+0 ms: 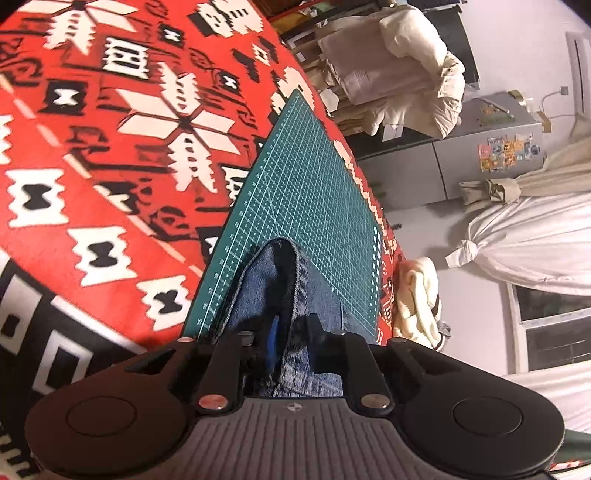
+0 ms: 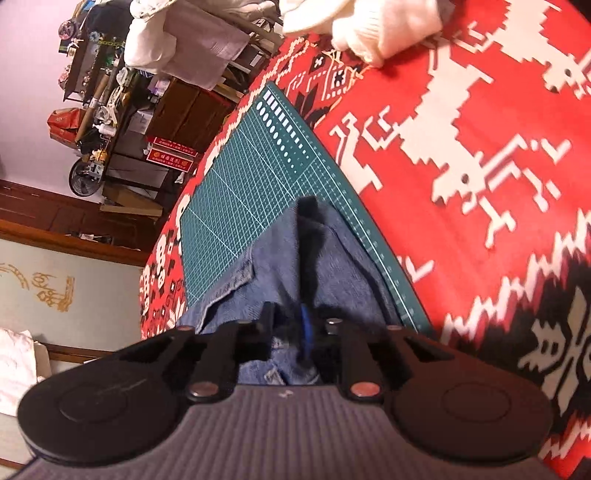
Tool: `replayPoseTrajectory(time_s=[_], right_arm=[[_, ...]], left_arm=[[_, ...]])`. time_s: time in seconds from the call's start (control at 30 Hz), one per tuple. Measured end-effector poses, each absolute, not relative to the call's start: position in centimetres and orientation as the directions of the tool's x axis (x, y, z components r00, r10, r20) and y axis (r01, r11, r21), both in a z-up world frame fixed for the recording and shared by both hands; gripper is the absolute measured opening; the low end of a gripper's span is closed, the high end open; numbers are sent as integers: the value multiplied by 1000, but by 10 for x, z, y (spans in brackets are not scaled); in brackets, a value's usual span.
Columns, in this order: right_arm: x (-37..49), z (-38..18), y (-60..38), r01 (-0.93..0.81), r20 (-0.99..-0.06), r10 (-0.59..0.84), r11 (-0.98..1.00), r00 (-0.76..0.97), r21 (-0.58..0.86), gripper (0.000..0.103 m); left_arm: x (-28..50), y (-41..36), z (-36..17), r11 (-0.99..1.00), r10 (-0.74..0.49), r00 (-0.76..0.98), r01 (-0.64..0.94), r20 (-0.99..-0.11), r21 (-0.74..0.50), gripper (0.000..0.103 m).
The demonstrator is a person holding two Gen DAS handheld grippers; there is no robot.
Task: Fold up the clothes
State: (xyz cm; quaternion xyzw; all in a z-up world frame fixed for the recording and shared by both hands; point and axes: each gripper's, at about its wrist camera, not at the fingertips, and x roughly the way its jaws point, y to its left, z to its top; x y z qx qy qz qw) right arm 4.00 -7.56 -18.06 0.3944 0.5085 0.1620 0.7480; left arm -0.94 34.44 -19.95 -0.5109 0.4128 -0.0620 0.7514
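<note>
Blue denim jeans (image 1: 266,288) lie on a green cutting mat (image 1: 306,177) that rests on a red patterned blanket (image 1: 92,147). My left gripper (image 1: 286,339) is shut on a bunched fold of the denim, whose seamed edge rises between the fingers. In the right wrist view the same jeans (image 2: 332,258) spread over the mat (image 2: 240,177), with a stitched hem at the left. My right gripper (image 2: 295,332) is shut on a raised ridge of the denim. The fingertips of both grippers are buried in the cloth.
A cream garment (image 2: 369,26) lies on the blanket (image 2: 480,147) beyond the mat. Another cream cloth (image 1: 421,295) hangs at the blanket's edge. White bundles (image 1: 535,240), a grey cabinet (image 1: 480,158) and cluttered shelves (image 2: 110,92) stand around the surface.
</note>
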Motion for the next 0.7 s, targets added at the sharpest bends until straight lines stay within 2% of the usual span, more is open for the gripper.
replayPoseTrajectory(time_s=[0.07, 0.13, 0.2, 0.33, 0.37, 0.4, 0.47, 0.63, 0.7], right_arm=[[36, -178, -78, 148, -624, 650, 632, 433, 761, 33], [33, -176, -80, 129, -619, 655, 635, 434, 762, 34], [31, -176, -77, 107, -633, 650, 657, 421, 746, 38], [31, -185, -65, 89, -668, 645, 692, 371, 717, 39], [31, -185, -63, 85, -673, 641, 698, 369, 711, 35], [31, -186, -61, 82, -677, 637, 704, 367, 706, 22], [29, -182, -59, 83, -671, 643, 696, 370, 713, 9], [24, -172, -66, 129, -622, 685, 627, 379, 769, 7], [25, -177, -66, 146, -641, 673, 639, 369, 756, 6]], left_arm=[[-16, 346, -199, 455, -521, 650, -337, -553, -824, 28], [-22, 344, -198, 445, -535, 646, -332, -544, -832, 29], [-24, 341, -196, 457, -548, 633, -321, -547, -830, 33], [-21, 330, -195, 534, -543, 581, -318, -606, -784, 35], [-21, 328, -195, 547, -539, 578, -313, -613, -776, 35], [-21, 327, -194, 554, -537, 577, -308, -615, -773, 32], [-21, 328, -191, 559, -533, 581, -303, -615, -772, 29], [-26, 335, -189, 512, -555, 594, -307, -582, -802, 23], [-26, 336, -193, 489, -566, 584, -331, -582, -807, 22]])
